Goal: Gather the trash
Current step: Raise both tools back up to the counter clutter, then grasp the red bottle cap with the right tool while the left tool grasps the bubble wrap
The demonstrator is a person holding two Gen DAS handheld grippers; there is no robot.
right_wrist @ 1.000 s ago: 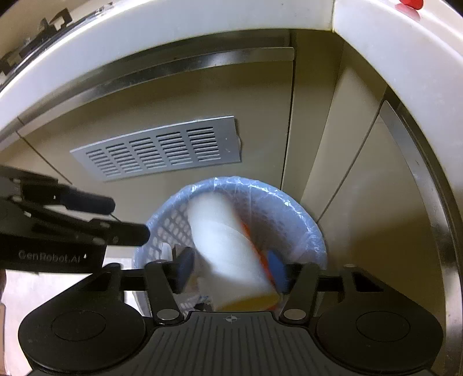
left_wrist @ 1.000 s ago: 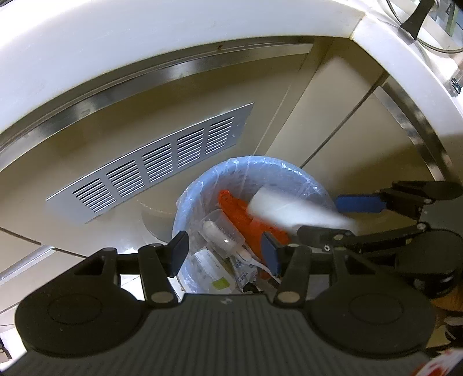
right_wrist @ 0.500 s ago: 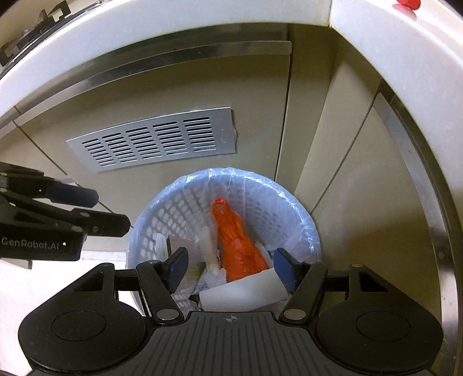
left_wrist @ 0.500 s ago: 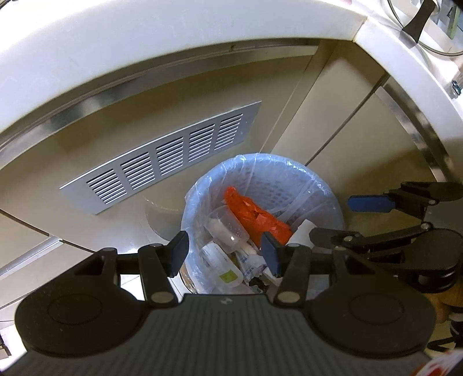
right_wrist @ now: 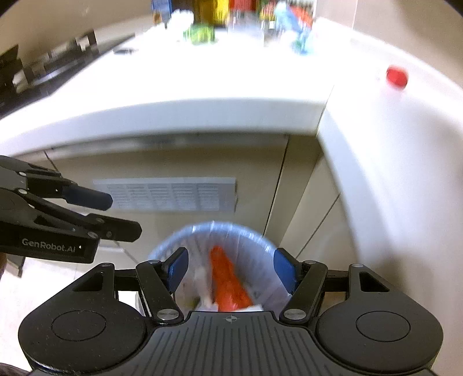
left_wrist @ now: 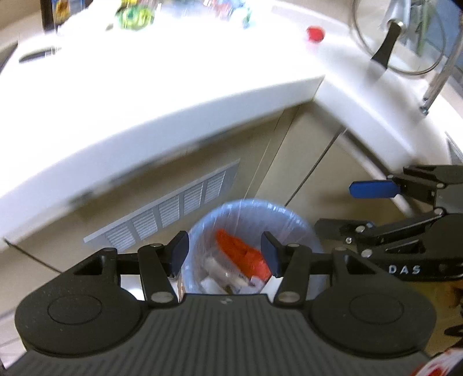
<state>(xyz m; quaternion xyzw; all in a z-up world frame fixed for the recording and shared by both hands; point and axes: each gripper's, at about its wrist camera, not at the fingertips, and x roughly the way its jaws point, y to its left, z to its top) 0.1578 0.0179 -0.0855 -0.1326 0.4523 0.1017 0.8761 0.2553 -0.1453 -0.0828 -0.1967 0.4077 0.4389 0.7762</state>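
Both the left gripper [left_wrist: 225,253] and right gripper [right_wrist: 231,270] have open, empty fingers above the trash basket [left_wrist: 292,221].

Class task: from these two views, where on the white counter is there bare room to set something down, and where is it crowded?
Bare: the broad white counter between its front edge and the far clutter, and the corner stretch around the small red object. Crowded: the far edge, lined with blurred bottles and packets. The lined bin below already holds trash.
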